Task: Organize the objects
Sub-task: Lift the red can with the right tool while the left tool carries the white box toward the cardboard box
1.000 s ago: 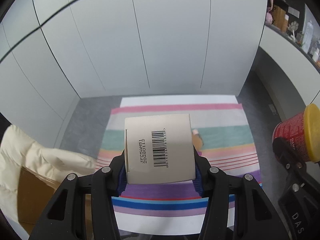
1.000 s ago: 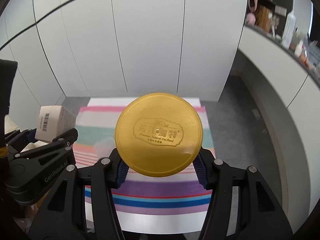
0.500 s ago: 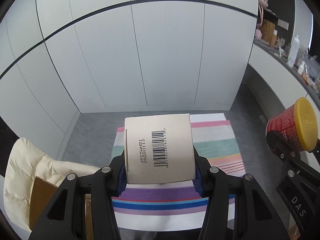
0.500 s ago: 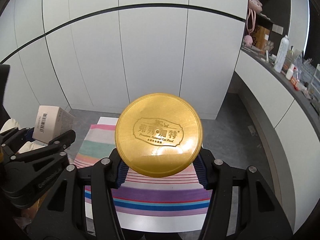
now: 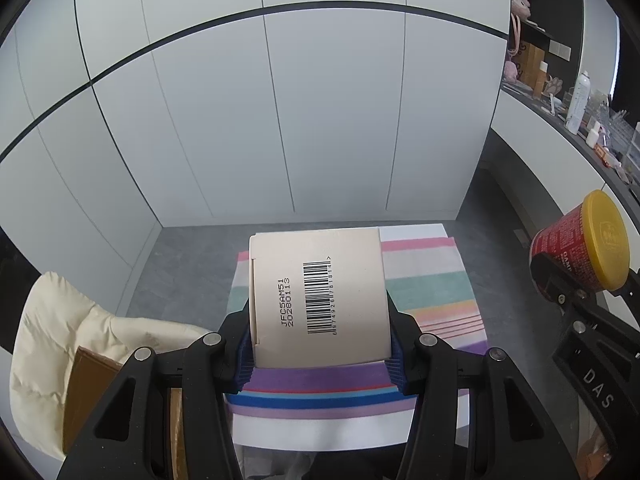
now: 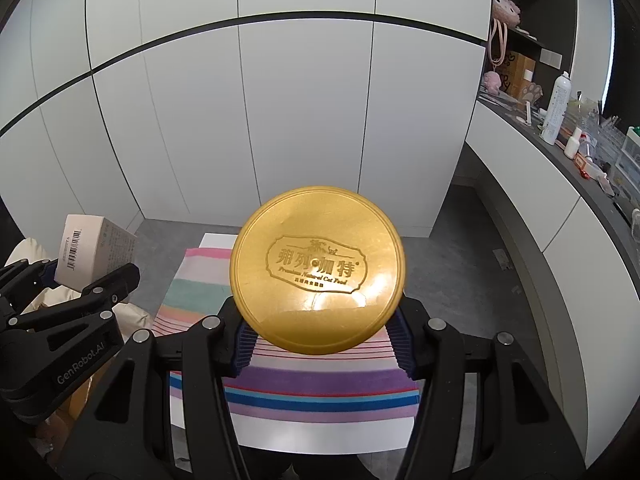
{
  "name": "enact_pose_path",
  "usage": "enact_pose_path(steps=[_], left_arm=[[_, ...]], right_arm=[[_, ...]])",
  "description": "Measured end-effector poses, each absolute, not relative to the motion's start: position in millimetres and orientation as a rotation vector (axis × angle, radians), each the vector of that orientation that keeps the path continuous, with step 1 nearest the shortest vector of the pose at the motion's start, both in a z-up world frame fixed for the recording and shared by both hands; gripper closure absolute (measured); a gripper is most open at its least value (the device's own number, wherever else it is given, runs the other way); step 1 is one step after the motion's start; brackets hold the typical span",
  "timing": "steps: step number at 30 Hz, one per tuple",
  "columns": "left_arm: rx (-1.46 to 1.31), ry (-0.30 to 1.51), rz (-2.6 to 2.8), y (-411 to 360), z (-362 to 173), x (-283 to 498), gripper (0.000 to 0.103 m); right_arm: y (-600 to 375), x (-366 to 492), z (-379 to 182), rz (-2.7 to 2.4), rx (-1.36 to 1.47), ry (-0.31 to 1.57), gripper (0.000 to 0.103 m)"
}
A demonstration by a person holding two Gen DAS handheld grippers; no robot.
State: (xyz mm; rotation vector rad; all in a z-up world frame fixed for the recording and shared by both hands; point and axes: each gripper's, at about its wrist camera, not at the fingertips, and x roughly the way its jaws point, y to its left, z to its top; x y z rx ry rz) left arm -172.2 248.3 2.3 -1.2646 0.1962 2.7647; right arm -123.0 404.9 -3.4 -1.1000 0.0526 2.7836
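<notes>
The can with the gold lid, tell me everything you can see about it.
The can is a short round tin with a red printed wall and a gold lid, closed. The lid looks like glossy plastic, embossed with Chinese characters and "Premium Natural Cat Food". It lies on its side, lid toward the right wrist camera, clamped at its wall between the blue ribbed pads of the right gripper. It is held in the air above the striped cloth; nothing else touches it.

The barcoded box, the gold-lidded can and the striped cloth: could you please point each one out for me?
barcoded box (image 5: 320, 300): left wrist view, on its barcode face.
gold-lidded can (image 6: 318, 268): right wrist view, centre of the lid.
striped cloth (image 5: 428, 284): left wrist view, on the green stripe.
</notes>
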Motion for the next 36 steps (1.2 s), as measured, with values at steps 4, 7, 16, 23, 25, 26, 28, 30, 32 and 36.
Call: enact_pose_path(steps=[4, 7, 16, 23, 25, 26, 28, 30, 32, 36], left_arm=[[-1.275, 0.194, 2.751, 246, -1, -164, 0.050], [-1.292, 0.193, 2.723, 243, -6, -156, 0.050], [-1.326, 0.155, 2.705, 221, -24, -124, 0.050], [-1.328, 0.142, 2.736, 185, -37, -87, 0.050], [-1.308, 0.169, 2.757, 178, -37, -74, 0.050], [-1.299, 0.183, 2.765, 175, -36, -68, 0.050], [-1.283, 0.188, 2.767, 170, -34, -57, 0.050], [-1.268, 0.192, 2.766, 165, -31, -47, 0.050], [-1.235, 0.237, 2.781, 162, -28, -36, 0.050], [-1.188, 0.300, 2.826, 155, -26, -21, 0.050]], right_arm=[[405, -112, -4, 2.781, -1.091, 0.051, 0.045], [408, -105, -6, 2.777, -1.106, 0.070, 0.045], [410, -66, -19, 2.763, -1.146, 0.094, 0.045], [415, -23, -36, 2.756, -1.174, 0.170, 0.045], [415, -14, -41, 2.747, -1.184, 0.172, 0.045], [414, -10, -43, 2.741, -1.188, 0.166, 0.045], [411, 0, -48, 2.733, -1.191, 0.144, 0.045], [406, 9, -53, 2.725, -1.198, 0.127, 0.045], [402, 19, -56, 2.728, -1.207, 0.120, 0.045], [399, 39, -64, 2.723, -1.236, 0.129, 0.045]])
